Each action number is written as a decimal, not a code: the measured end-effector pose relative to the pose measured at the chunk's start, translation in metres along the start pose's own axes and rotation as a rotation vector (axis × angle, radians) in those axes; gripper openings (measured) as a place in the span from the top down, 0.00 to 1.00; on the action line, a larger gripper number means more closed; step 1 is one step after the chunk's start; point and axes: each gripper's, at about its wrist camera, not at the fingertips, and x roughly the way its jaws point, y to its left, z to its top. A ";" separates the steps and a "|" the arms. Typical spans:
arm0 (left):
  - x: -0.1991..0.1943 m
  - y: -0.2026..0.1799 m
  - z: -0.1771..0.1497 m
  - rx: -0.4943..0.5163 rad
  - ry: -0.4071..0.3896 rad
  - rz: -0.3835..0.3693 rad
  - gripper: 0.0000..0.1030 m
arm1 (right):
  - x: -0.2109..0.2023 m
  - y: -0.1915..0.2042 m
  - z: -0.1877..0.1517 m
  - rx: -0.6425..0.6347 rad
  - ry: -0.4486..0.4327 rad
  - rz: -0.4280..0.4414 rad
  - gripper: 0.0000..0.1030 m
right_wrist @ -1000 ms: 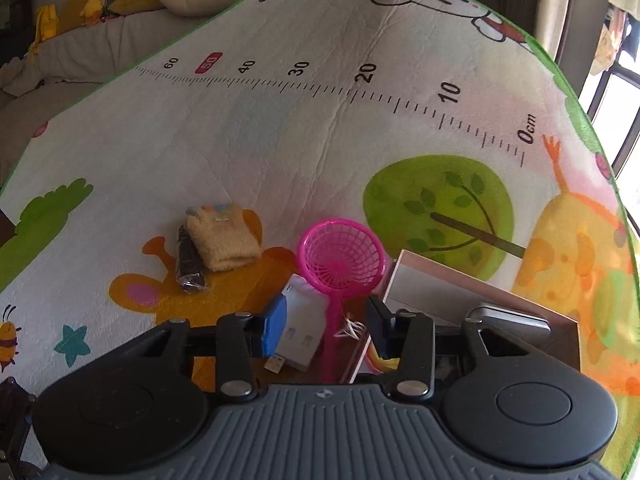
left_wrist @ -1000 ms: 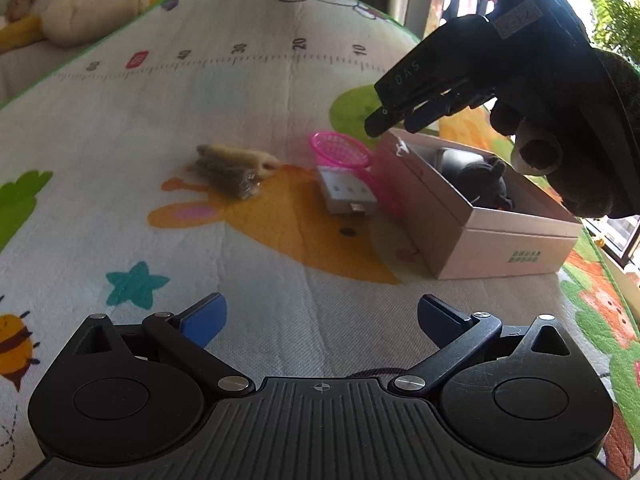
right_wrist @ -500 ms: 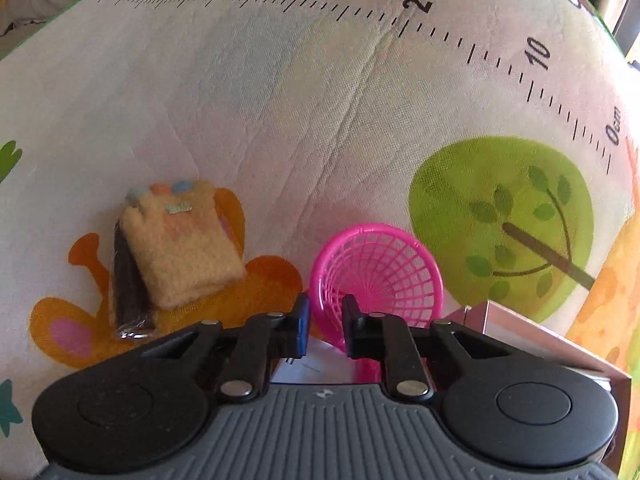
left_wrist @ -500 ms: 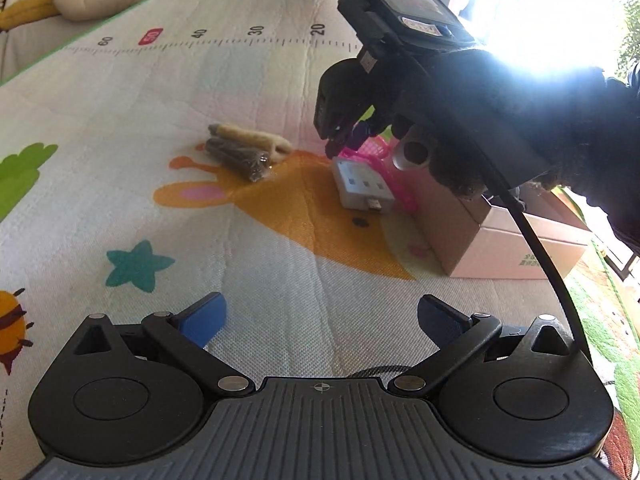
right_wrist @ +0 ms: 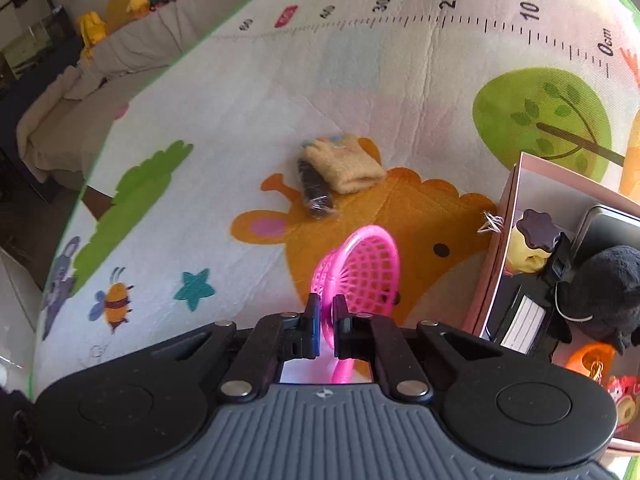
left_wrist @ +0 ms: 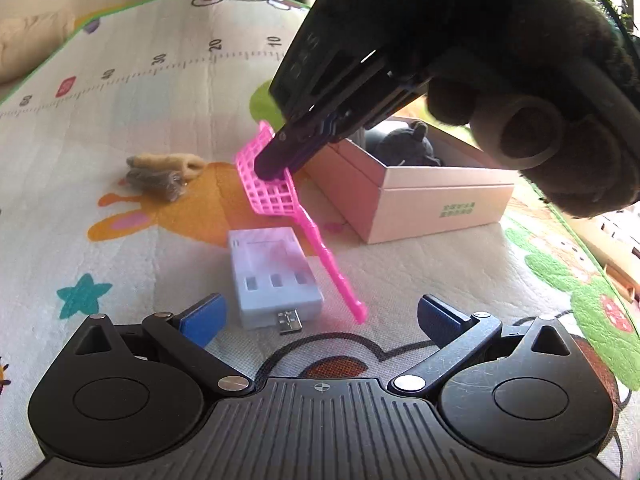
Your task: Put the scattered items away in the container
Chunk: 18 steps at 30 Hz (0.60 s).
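Two claws: right claw (right_wrist: pixel 325 322) clamped on pink net (left_wrist: pixel 269 184), left claw (left_wrist: pixel 320 314) apart near white charger (left_wrist: pixel 276 276).

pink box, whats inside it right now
In the pink box: a dark plush toy, a yellow toy with a dark cap, a black tag with a white label and an orange item. What lies beneath them is covered.
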 end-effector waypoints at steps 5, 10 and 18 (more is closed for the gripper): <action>-0.005 0.001 -0.003 -0.019 -0.003 -0.024 0.00 | -0.046 -0.026 -0.036 0.087 -0.071 0.040 0.95; -0.006 -0.001 -0.005 -0.013 -0.002 -0.015 0.00 | -0.068 -0.079 -0.096 0.303 -0.101 0.060 0.91; 0.001 -0.006 -0.002 0.004 0.045 0.057 0.00 | -0.092 -0.124 -0.185 0.430 -0.165 -0.162 0.89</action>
